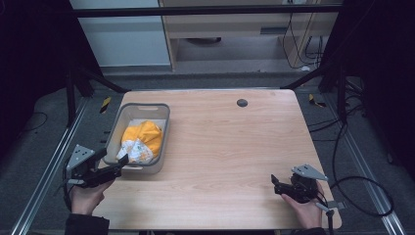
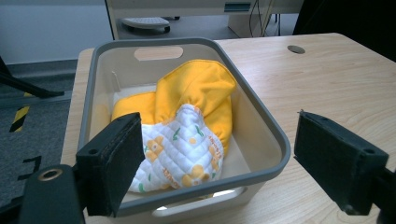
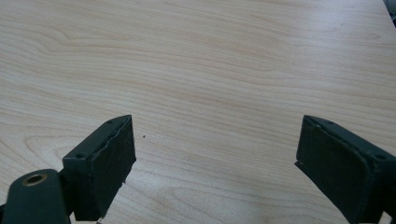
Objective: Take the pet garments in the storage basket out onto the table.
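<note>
Yellow cloth in grey bin, left claw agape nearby

The left black two-jaw gripper carries a grey three-cornered plate with small holes on top, and a thin black cable loops from its rear. In the left gripper view its fingers are flat rectangular blocks faced with matte black padding, each with a recessed screw hole, and a brass-ringed hole marks the arm at lower left. The right black two-jaw gripper bears the same grey plate and trails a black cable. Its pads look alike. The person wears dark sleeves.
</note>
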A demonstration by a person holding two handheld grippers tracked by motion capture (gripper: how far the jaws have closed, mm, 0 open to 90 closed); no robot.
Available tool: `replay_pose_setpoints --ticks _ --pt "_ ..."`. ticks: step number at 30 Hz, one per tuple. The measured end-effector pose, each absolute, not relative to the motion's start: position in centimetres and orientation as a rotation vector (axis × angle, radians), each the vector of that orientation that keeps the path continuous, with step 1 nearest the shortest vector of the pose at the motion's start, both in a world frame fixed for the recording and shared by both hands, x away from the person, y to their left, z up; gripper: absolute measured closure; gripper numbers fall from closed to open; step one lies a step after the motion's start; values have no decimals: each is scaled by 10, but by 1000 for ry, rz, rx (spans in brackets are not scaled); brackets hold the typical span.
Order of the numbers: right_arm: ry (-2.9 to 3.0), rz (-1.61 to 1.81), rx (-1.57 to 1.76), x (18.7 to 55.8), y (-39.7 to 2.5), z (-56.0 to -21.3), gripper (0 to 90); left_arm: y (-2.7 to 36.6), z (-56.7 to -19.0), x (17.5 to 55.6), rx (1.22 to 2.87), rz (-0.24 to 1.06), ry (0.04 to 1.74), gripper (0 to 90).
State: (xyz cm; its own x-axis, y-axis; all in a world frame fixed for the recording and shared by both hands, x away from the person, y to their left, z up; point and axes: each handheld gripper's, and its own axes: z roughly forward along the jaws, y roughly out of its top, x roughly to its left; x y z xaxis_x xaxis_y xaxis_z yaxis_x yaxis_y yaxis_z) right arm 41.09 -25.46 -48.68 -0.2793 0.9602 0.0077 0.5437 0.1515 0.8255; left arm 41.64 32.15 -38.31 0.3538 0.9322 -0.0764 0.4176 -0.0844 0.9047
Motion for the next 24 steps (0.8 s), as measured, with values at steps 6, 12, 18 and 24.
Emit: replay_pose_setpoints --ticks 6,12,18,24 --pt "1902 1011 1429 411 -254 -487 116 320 -380 427 1691 686 1220 151" --pt "1903 1012 1429 411 -254 -487 116 317 -382 439 1710 679 1228 150" --pt "1905 1009 1425 411 -254 -487 116 316 -381 450 1729 677 1240 149" --pt "1907 1007 1425 412 -254 -487 117 314 -380 462 1758 668 1253 148"
